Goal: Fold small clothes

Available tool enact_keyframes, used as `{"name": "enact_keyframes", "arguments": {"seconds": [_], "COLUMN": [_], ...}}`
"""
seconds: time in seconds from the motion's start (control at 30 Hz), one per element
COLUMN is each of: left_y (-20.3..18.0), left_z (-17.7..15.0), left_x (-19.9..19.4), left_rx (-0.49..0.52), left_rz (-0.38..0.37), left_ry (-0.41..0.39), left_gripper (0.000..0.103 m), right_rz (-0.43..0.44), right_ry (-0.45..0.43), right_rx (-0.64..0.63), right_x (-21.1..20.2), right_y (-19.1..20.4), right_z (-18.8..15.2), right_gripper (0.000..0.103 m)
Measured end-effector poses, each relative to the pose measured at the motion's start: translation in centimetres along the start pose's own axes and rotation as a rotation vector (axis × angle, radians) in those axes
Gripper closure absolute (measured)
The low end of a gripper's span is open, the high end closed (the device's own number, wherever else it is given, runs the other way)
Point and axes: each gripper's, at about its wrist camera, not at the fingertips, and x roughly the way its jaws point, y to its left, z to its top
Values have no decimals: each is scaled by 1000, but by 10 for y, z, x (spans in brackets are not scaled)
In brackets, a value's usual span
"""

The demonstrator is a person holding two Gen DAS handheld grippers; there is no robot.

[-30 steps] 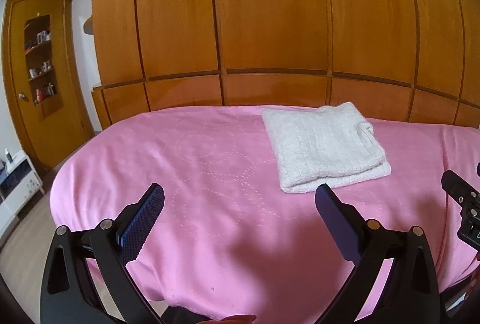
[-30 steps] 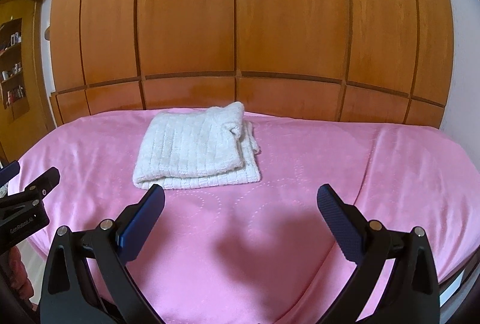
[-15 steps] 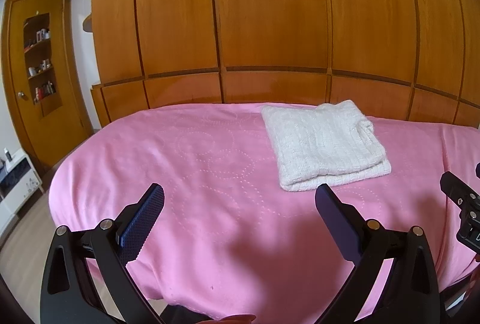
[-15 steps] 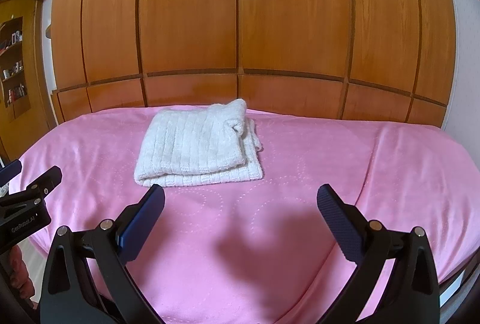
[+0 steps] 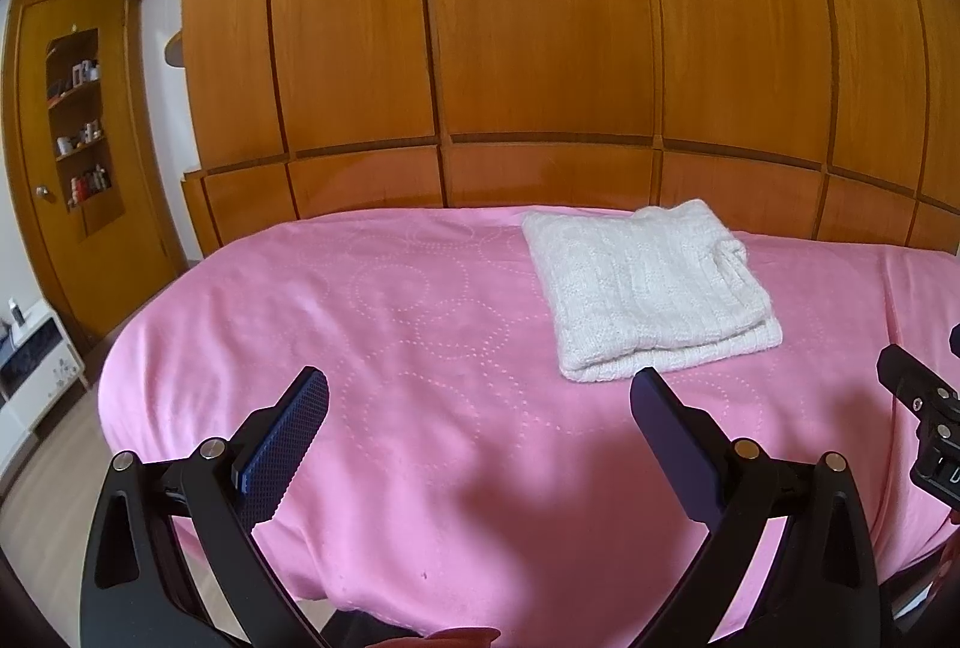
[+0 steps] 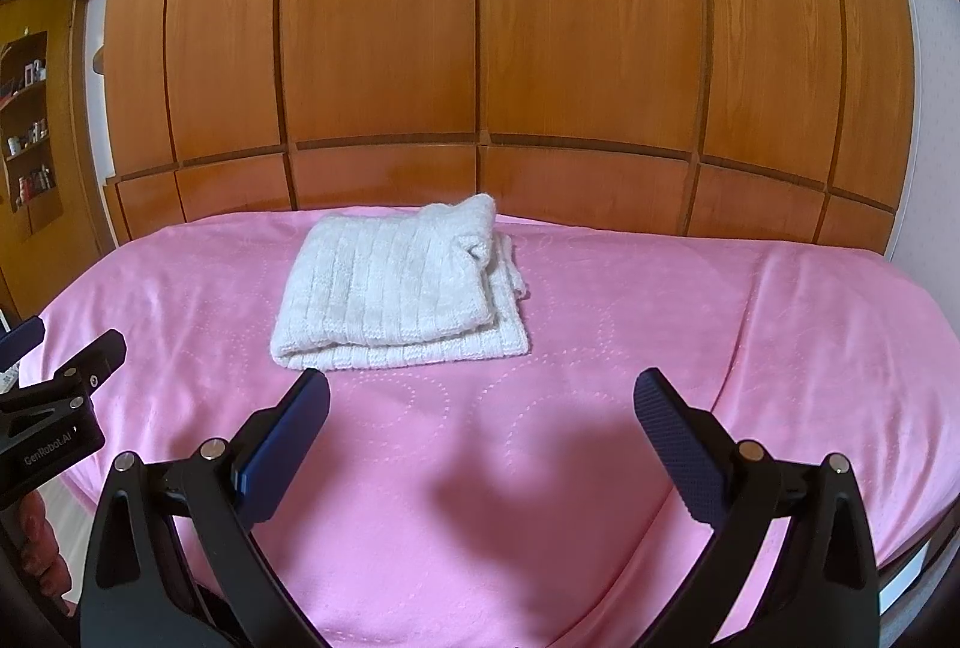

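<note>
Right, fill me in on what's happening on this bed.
A person holds a two-finger gripper in each hand over a bed with a pink blanket. The white knitted garment lies folded on it, near the wooden wardrobe. The left gripper and the right gripper are both open, holding nothing, short of the garment and not touching it.

Pink bedspread (image 5: pixel 420 324) lies bare and flat on all sides of the folded knit (image 6: pixel 396 288). Wardrobe (image 6: pixel 480 48) closes off the far edge, just behind the knit.
</note>
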Motion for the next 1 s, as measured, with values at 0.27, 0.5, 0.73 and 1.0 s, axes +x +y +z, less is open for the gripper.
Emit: {"name": "enact_keyframes", "arguments": {"seconds": [0.27, 0.5, 0.73, 1.0], "left_y": [0, -5, -11, -7], "left_z": [-1, -1, -3, -2], "left_x": [0, -3, -9, -10], "left_rx": [0, 27, 54, 26], "left_rz": [0, -18, -37, -74], "left_ry": [1, -3, -26, -25], "left_gripper": [3, 3, 3, 3], "right_rz": [11, 11, 12, 14], "right_ry": [5, 7, 8, 10], "right_rx": [-8, -7, -6, -7], "right_x": [1, 1, 1, 1], "right_y": [3, 2, 2, 3], "right_z": [-2, -2, -2, -2], "right_gripper": [2, 2, 2, 2]}}
